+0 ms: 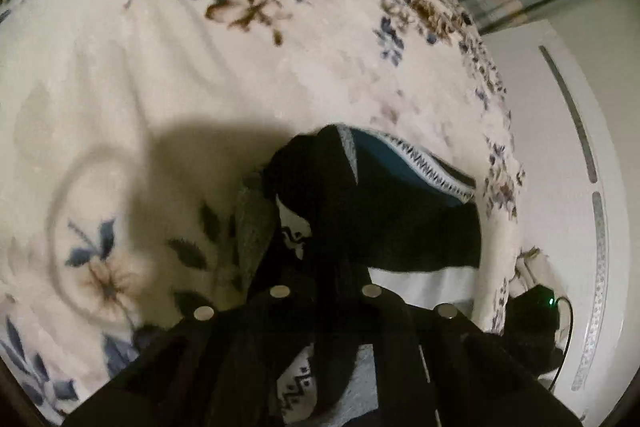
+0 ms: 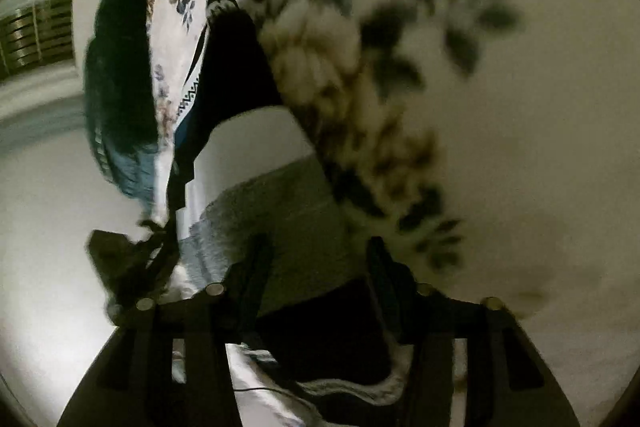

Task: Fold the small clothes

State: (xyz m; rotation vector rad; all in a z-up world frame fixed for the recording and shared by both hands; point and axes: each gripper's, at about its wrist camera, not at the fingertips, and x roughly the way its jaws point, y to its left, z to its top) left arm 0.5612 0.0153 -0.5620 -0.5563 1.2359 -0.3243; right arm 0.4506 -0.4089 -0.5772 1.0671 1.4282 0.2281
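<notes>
Socks (image 1: 400, 219), a black, white and grey bundle, lie on the floral blanket (image 1: 200, 75) near its edge. Left gripper (image 1: 320, 195) has its fingers pinched shut on them. Right gripper (image 2: 320, 267) straddles the grey part (image 2: 288, 219), fingers apart.

Both wrist views look steeply down, close over the floral blanket (image 1: 160, 87).

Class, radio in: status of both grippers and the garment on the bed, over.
Left gripper shut on the garment. Right gripper fingers straddling it, grip unclear. Garment bunched, unfolded, on floral blanket. Nothing in the way.
</notes>
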